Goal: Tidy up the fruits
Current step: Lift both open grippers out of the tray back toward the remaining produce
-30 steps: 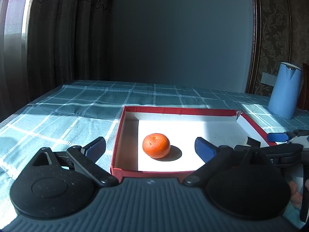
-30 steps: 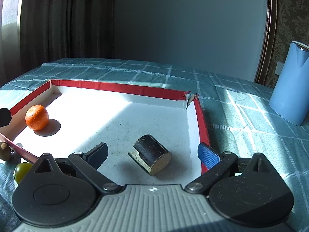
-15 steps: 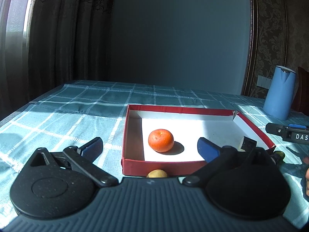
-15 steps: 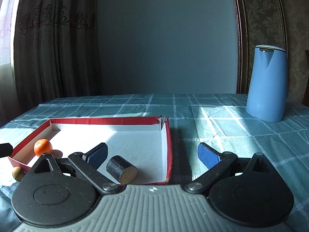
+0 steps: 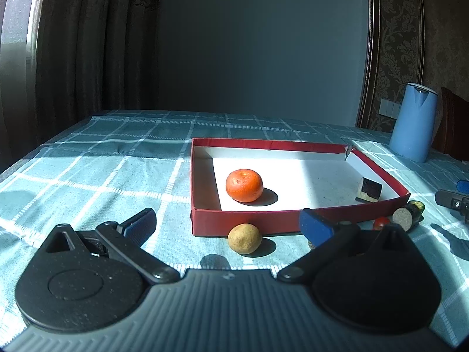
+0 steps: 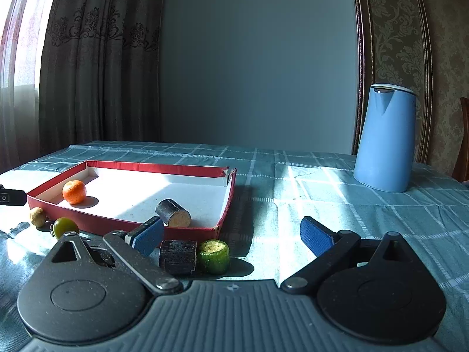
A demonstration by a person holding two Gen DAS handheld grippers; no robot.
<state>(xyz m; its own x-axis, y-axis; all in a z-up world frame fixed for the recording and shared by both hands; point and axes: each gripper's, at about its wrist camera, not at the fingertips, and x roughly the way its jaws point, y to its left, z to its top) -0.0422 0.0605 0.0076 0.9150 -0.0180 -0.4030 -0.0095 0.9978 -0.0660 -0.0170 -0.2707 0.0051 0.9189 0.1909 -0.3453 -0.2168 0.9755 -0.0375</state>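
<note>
A red-walled box (image 5: 249,227) (image 6: 181,169) holds an orange mandarin (image 5: 244,185) (image 6: 74,191) and a dark cut cylinder piece (image 5: 368,189) (image 6: 173,212). On the cloth in front of it lie a small brown fruit (image 5: 244,238) (image 6: 37,216), a green round fruit (image 6: 65,227), a red one (image 5: 381,223), a dark cut piece (image 6: 178,257) and a green cut piece (image 6: 213,256) (image 5: 408,216). My left gripper (image 5: 227,226) is open and empty, just in front of the brown fruit. My right gripper (image 6: 231,234) is open and empty over the cut pieces.
A blue kettle (image 5: 413,126) (image 6: 384,138) stands at the back right on the checked teal tablecloth (image 5: 96,173). Dark curtains (image 6: 96,58) hang behind the table's left side. The other gripper's tip (image 5: 453,202) shows at the right edge of the left wrist view.
Both grippers have pulled back and away from the box. The fruits and cut pieces lying in front of the box have come into view. Both stay open.
</note>
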